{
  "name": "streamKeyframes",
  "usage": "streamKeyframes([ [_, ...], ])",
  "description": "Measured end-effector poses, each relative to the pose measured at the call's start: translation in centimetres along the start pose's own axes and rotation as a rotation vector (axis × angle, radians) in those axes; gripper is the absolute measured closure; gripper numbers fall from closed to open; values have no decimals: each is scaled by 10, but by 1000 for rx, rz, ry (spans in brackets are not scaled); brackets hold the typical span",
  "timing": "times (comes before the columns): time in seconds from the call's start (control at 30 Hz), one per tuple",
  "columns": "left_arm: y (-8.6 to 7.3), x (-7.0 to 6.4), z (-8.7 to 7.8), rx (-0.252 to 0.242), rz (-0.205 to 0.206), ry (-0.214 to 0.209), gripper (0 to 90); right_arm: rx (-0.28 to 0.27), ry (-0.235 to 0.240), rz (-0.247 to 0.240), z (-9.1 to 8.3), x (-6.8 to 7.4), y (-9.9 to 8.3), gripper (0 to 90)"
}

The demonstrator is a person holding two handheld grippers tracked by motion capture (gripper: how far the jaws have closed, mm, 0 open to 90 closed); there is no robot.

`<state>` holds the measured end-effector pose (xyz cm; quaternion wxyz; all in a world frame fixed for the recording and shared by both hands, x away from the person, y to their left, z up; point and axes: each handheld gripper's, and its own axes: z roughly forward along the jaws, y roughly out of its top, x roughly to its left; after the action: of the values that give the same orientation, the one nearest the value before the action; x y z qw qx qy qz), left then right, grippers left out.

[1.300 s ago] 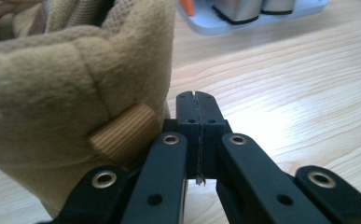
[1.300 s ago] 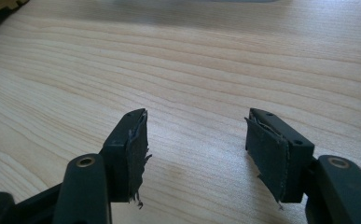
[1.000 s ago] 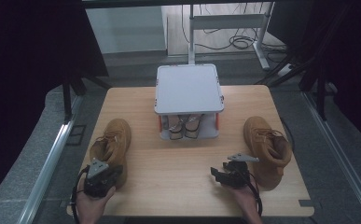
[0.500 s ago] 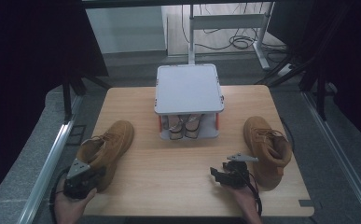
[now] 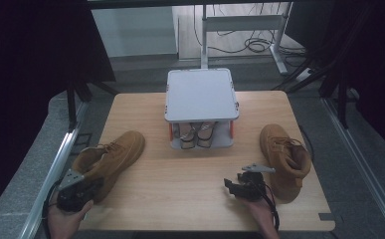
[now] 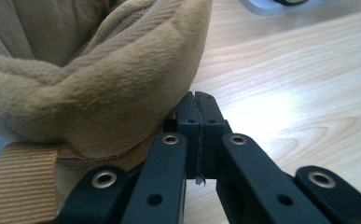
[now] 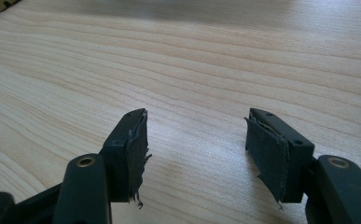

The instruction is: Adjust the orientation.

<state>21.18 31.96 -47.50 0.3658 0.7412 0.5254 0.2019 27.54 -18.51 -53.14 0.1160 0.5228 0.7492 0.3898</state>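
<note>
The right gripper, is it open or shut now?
Open. In the right gripper view the right gripper has its two jaws wide apart, with bare wooden table between them and nothing held.

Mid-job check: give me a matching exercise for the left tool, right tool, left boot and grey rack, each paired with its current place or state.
Things:
1. left tool
2. right tool
3. left boot
4. grey rack

Places or states:
A. stands at the table's far middle, with shoes under its top
B. jaws spread over bare wood
C. jaws pressed together beside the boot's heel collar
D. lies at the table's left, toe pointing away from the person

Pairs: 1-C, 2-B, 3-D, 4-A
</note>
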Motion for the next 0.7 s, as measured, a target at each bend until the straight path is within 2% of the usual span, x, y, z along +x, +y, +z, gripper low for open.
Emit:
streamKeyframes([
  [0.13, 0, -12, 3, -20, -9, -18, 900, -1, 3, 0, 0, 0, 0, 388],
  [0.23, 3, -29, 8, -20, 26, -50, 900, -5, 5, 3, -1, 0, 0, 388],
  [0.4, 9, -52, 20, -9, 55, -92, 882, -11, 13, 4, -3, 0, 0, 388],
  [0.47, 11, -62, 27, -3, 75, -106, 875, -13, 17, 5, -4, 0, 0, 388],
  [0.53, 14, -72, 32, -19, 99, -101, 873, -16, 23, -2, -6, 1, 0, 388],
  [0.7, 23, -90, 48, -29, 101, -160, 814, -38, 19, -18, -11, 1, -1, 418],
])
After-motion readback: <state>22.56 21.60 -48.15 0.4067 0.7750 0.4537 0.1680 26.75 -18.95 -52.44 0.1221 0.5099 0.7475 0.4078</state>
